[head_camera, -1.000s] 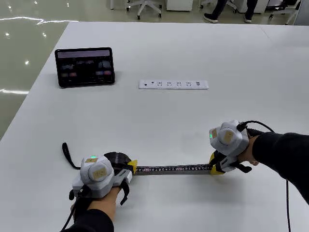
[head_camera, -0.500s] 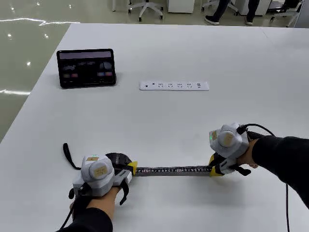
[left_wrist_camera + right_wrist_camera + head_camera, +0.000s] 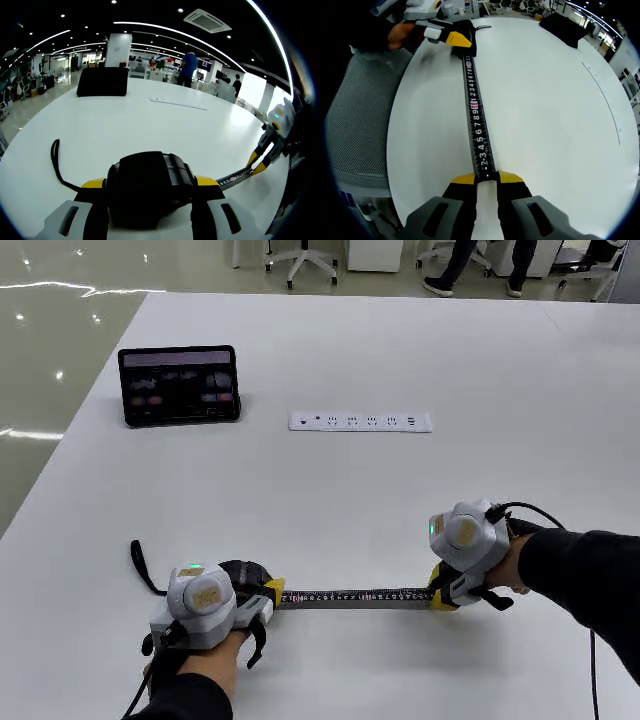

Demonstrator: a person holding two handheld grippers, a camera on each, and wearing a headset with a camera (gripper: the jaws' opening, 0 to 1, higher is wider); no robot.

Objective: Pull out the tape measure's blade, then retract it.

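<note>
Head view has the tape measure's black case (image 3: 245, 575) near the front of the white surface (image 3: 400, 500), pinched between the left tongs (image 3: 268, 588); its blade (image 3: 355, 594) lies flat and straight across to the right tongs (image 3: 437, 598), which are pressed together on the blade's tip; right gripper view confirms it, the yellow-tipped jaws shut over the end of the printed scale, numbers running away toward the case; the wrist strap (image 3: 142, 565) trails loose on the far side of the case, and a tablet (image 3: 180, 385) and power strip (image 3: 361, 421) sit well apart, out of the way. By my reading the pull-out is about done and the return comes next; to do it well, hold the case firm and level so it cannot skid or tip; bring the right tongs toward the case in line with the blade, low over the surface, without twisting; let the spring take up the slack at a walking pace rather than releasing the tip, since a freed blade would whip back and could kink; open the right tongs only once the hook meets the case mouth.
</note>
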